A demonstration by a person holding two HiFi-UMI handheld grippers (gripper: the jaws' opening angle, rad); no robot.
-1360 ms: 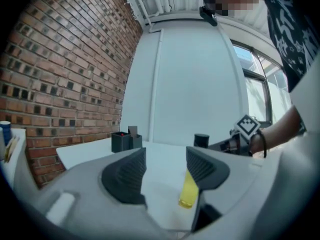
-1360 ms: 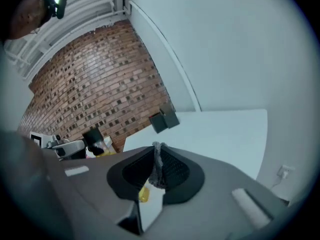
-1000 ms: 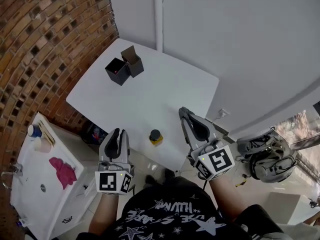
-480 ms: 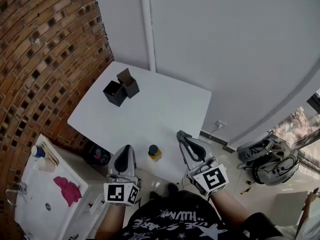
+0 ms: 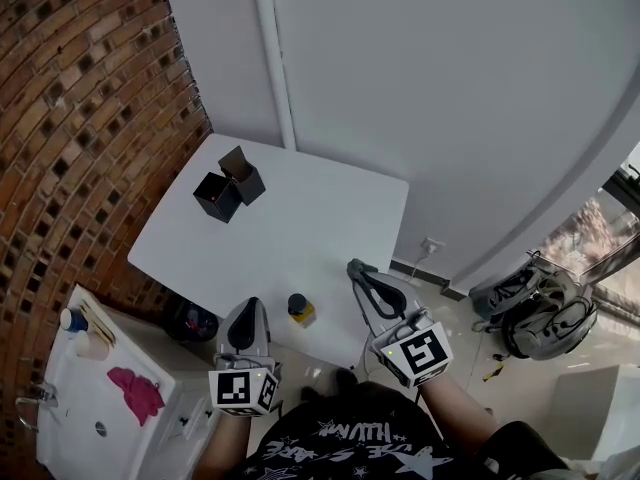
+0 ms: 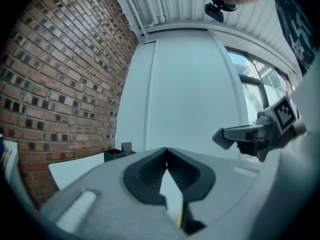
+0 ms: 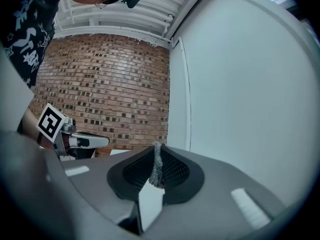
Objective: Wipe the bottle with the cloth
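Since the small yellow bottle with a dark cap (image 5: pixel 298 307) stands unheld at the 6 o'clock edge of the white counter (image 5: pixel 330 218) in the head view, the likeliest mishap is a sideways push during wiping that tips it or slides it off onto the floor. The left gripper (image 5: pixel 248 308), at the bottle's 9 o'clock, has closed, empty fingers and would need to open and take hold to steady it. The right gripper (image 5: pixel 357 266) waits at the bottle's 2 o'clock. Nothing lies between either gripper and the bottle. The two black open boxes (image 5: pixel 228 188) sit well apart at its 11 o'clock. A white sink unit (image 5: pixel 70 408) carrying a pink rag (image 5: pixel 135 390) stands off the counter at 8 o'clock, and a grey backpack (image 5: pixel 535 313) lies on the floor at 3 o'clock. From the left gripper view, the left gripper (image 6: pixel 166 154) shows its fingers pressed together with nothing between them, the black boxes (image 6: pixel 120 153) at 9 o'clock and the right gripper (image 6: pixel 250 134) at 2 o'clock. From the right gripper view, the right gripper (image 7: pixel 156 149) has its fingers clamped on a thin grey woolly strip of cloth (image 7: pixel 156 168). With so little fabric showing, hard plastic might strike the bottle, or the strip might pull free. The left gripper (image 7: pixel 75 141) shows at 9 o'clock.
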